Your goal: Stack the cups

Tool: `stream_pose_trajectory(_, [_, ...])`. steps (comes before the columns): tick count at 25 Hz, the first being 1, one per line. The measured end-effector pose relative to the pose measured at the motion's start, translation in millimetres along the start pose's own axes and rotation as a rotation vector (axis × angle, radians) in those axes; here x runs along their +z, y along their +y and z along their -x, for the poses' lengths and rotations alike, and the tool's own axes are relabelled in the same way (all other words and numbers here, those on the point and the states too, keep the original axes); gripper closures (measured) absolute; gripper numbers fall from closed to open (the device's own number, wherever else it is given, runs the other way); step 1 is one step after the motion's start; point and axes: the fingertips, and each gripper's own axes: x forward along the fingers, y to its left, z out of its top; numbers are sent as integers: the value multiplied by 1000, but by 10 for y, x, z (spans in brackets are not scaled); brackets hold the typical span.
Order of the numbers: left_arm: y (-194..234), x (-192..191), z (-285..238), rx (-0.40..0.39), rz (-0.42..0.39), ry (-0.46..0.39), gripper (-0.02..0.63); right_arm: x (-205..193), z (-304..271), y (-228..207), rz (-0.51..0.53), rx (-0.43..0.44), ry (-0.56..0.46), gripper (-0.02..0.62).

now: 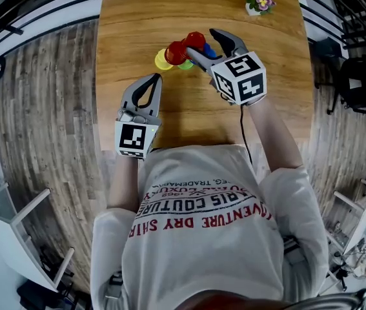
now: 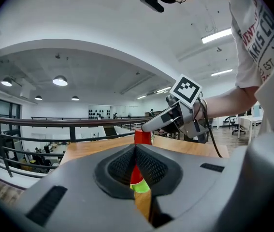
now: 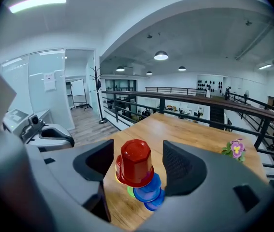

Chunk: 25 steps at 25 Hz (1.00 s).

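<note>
An upside-down red cup (image 3: pixel 136 162) tops a leaning stack on the wooden table (image 1: pixel 170 5). Blue cups (image 3: pixel 149 192) lie under it, with a green cup (image 3: pixel 131 191) and a yellow cup (image 1: pixel 162 60) at the bottom. My right gripper (image 1: pixel 205 44) is open, its jaws standing either side of the red cup with a gap on both sides. My left gripper (image 1: pixel 155 78) is shut and empty, low near the table's front edge, pointing at the stack; past its jaws show the red cup (image 2: pixel 142 137) and the green cup (image 2: pixel 140 186).
A small pot with a purple flower (image 1: pixel 259 2) stands at the table's far right. A railing runs beyond the table's far end. Wooden floor lies on both sides, with a white chair at the lower left.
</note>
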Motion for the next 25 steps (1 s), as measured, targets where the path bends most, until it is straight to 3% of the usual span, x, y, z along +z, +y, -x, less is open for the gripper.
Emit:
stream_pose_trajectory(7, [-4, 212, -99, -27, -13, -39, 589, 45, 406, -99, 23, -122, -122, 304])
stream_pose_trajectory(12, [-12, 415, -168, -48, -22, -71, 589, -43, 658, -138, 33, -216, -179, 399])
stream_pose_trajectory(15, [-31, 501, -171, -64, -17, -78, 589, -127, 800, -163, 27, -268, -218, 525])
stream_pose_trajectory(25, [-66, 578, -156, -101, -44, -60, 589, -222, 1054, -96, -10, -250, -339, 568])
